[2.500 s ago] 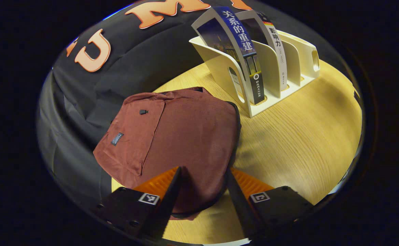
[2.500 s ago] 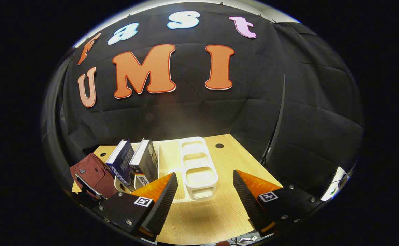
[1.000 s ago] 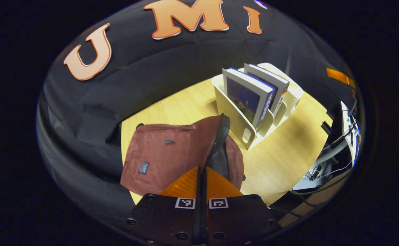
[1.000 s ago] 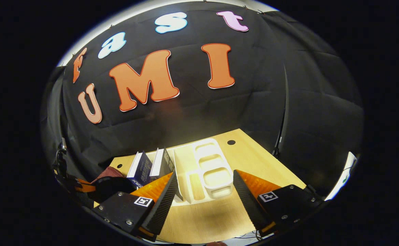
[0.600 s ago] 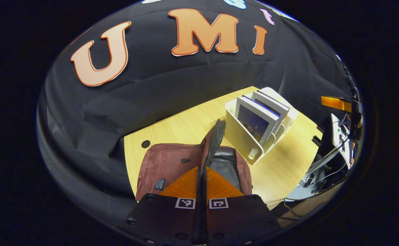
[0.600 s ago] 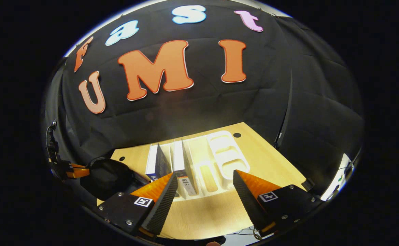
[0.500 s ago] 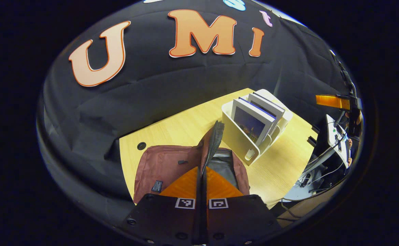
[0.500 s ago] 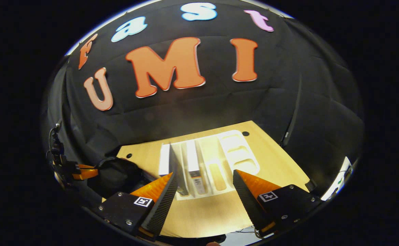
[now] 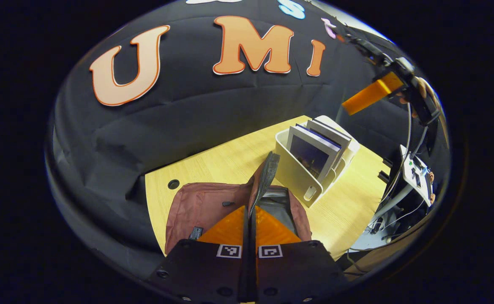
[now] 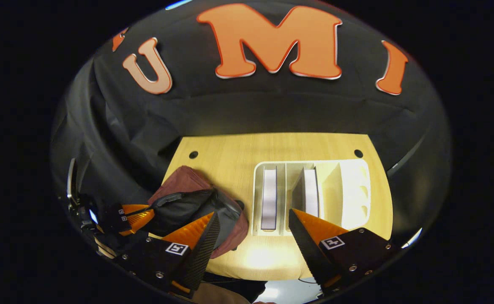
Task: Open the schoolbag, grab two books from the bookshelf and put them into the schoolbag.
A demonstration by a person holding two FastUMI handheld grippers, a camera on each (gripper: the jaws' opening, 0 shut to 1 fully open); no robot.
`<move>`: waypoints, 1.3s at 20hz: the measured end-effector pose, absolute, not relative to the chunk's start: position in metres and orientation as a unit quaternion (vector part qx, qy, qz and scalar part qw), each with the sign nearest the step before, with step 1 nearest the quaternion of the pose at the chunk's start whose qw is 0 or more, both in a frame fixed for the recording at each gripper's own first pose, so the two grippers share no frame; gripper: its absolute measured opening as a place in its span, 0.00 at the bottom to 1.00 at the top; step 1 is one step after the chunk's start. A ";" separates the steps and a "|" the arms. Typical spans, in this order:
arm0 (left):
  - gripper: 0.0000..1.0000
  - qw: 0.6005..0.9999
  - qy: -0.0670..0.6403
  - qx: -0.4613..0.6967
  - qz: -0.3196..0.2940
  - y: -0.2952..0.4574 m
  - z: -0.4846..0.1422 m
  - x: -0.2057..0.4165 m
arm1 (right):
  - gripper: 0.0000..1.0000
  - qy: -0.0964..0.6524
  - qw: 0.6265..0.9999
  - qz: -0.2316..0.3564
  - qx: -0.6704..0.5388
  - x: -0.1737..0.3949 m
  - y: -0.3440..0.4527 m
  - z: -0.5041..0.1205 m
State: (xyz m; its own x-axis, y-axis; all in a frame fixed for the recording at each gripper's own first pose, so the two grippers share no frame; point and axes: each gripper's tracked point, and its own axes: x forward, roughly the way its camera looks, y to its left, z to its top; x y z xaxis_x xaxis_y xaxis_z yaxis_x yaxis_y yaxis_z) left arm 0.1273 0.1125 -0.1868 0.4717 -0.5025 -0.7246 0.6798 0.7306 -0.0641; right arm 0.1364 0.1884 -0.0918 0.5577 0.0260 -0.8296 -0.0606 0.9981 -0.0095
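Observation:
The maroon schoolbag (image 9: 204, 204) lies on the wooden table (image 9: 230, 158). My left gripper (image 9: 249, 210) is shut on its zippered flap (image 9: 266, 173) and holds the flap up, so the grey lining (image 9: 277, 202) shows. A white bookshelf (image 9: 295, 179) beside the bag holds two upright books (image 9: 312, 153). In the right gripper view I look down on the bookshelf (image 10: 350, 185), with one book (image 10: 268, 197) and a second book (image 10: 311, 191) in separate slots. My right gripper (image 10: 253, 214) hangs open above the shelf's near edge. The schoolbag (image 10: 183, 180) and left gripper (image 10: 133, 214) are at lower left.
The right gripper (image 9: 373, 90) hangs high at the upper right of the left gripper view. Cables and a stand (image 9: 413, 173) sit past the table's right edge. Two round holes (image 10: 193, 154) mark the table's far corners. Black cloth walls close the back.
The right gripper has risen and swung over the bookshelf, and now looks down on the books' top edges. The left gripper stays shut, with the flap held up.

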 end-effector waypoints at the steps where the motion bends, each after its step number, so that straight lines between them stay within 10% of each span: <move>1: 0.01 0.850 0.380 0.115 -0.347 0.114 -0.189 0.127 | 0.98 0.489 0.872 0.023 -0.021 0.145 0.190 -0.104; 15: 0.01 0.841 0.409 0.111 -0.335 0.119 -0.199 0.135 | 0.98 0.609 0.791 -0.041 -0.023 0.199 0.157 -0.214; 19: 0.01 0.844 0.415 0.109 -0.322 0.120 -0.200 0.138 | 0.81 0.628 0.776 -0.053 0.017 0.196 0.160 -0.228; 21: 0.01 0.844 0.417 0.107 -0.319 0.121 -0.200 0.134 | 0.46 0.619 0.782 -0.071 0.006 0.201 0.147 -0.230; 24: 0.01 0.843 0.418 0.105 -0.322 0.119 -0.199 0.130 | 0.26 0.618 0.783 -0.075 0.007 0.201 0.146 -0.228; 26: 0.01 0.843 0.419 0.104 -0.321 0.119 -0.201 0.131 | 0.35 0.616 0.785 -0.071 0.012 0.199 0.149 -0.221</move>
